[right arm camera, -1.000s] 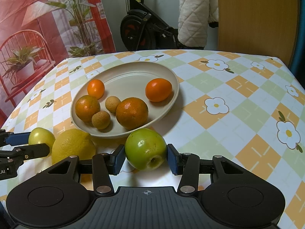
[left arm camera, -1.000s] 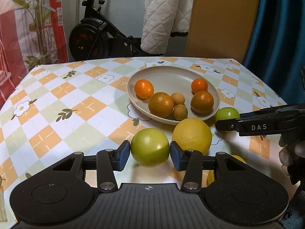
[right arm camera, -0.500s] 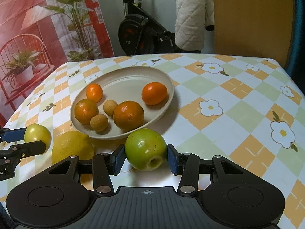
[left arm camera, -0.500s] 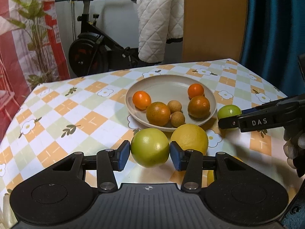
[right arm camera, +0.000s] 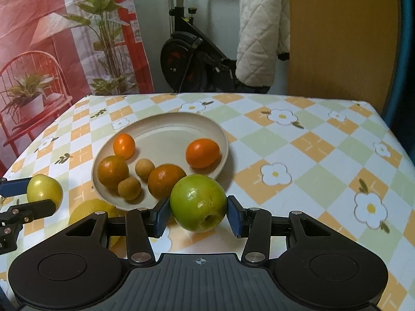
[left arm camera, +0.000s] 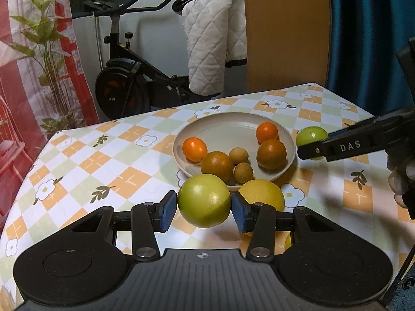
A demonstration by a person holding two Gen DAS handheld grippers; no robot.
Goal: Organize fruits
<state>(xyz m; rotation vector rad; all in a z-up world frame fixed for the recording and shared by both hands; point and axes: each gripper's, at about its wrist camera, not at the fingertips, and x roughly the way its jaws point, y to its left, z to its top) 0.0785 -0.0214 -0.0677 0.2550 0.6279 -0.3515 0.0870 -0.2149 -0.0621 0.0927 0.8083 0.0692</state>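
Observation:
My left gripper [left arm camera: 204, 208] is shut on a yellow-green apple [left arm camera: 204, 200] and holds it above the table, in front of the beige plate [left arm camera: 228, 127]. My right gripper [right arm camera: 198, 213] is shut on a green apple [right arm camera: 198, 202], lifted near the plate's [right arm camera: 166, 121] front rim. The plate holds several oranges [left arm camera: 271, 153] and two small brown fruits [left arm camera: 238, 155]. A yellow lemon [left arm camera: 262, 198] lies on the cloth before the plate. The right gripper with its apple [left arm camera: 311, 134] shows in the left wrist view; the left gripper's apple [right arm camera: 44, 189] shows in the right wrist view.
The table has a checkered flower cloth [right arm camera: 311, 142]. Behind it stand an exercise bike [left arm camera: 129, 77] with a white quilted jacket [left arm camera: 215, 49], a wooden panel [left arm camera: 285, 31], a blue curtain [left arm camera: 368, 33] and a plant [left arm camera: 49, 51].
Both grippers have risen with their apples off the table. The plate and lemon have not moved.

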